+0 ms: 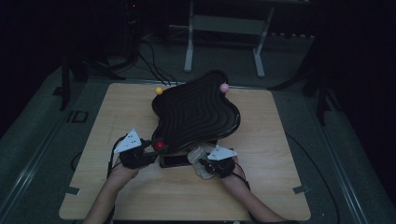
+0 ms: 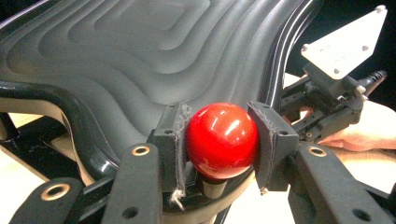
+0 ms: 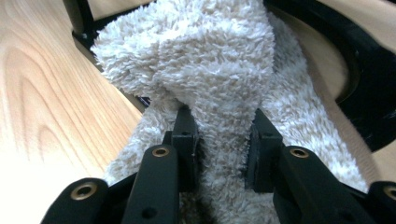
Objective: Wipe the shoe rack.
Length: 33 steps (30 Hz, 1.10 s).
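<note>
Left tongs (image 2: 219,140): clamped on the red ball (image 2: 221,139) at the black wavy tray's (image 2: 140,51) edge.
Right tongs (image 3: 223,140): pinching the fluffy cloth (image 3: 210,60) on the counter (image 3: 42,93).

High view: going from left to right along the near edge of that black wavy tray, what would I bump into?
Left gripper → red ball it grips → fluffy white cloth → right gripper clamped on that cloth. Above them lies the black wavy tray.
</note>
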Each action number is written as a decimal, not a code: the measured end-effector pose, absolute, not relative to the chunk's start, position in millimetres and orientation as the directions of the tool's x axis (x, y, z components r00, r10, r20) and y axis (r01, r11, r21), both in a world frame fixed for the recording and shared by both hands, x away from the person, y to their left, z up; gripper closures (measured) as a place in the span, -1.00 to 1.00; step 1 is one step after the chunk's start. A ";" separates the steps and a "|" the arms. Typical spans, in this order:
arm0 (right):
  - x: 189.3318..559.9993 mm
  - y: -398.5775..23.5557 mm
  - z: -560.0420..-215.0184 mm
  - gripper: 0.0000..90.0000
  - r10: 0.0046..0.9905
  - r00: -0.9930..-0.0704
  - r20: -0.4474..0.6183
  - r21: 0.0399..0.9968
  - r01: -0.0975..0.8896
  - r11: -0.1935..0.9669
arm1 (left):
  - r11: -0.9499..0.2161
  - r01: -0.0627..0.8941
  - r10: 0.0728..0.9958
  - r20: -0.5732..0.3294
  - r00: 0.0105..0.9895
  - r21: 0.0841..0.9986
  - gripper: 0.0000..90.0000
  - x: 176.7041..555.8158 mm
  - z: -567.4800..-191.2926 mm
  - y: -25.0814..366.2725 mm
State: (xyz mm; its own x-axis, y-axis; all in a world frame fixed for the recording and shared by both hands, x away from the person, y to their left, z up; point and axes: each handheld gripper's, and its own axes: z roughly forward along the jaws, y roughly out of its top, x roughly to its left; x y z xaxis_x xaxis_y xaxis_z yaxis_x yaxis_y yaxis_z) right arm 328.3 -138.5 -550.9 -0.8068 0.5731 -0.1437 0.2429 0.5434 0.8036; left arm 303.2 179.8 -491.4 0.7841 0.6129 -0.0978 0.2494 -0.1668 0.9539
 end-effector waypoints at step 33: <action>332.7 -112.7 -547.5 0.55 0.585 -0.809 -0.063 0.815 0.296 0.498 | -0.170 0.249 0.609 -0.097 0.787 0.954 0.32 303.9 -491.5 179.0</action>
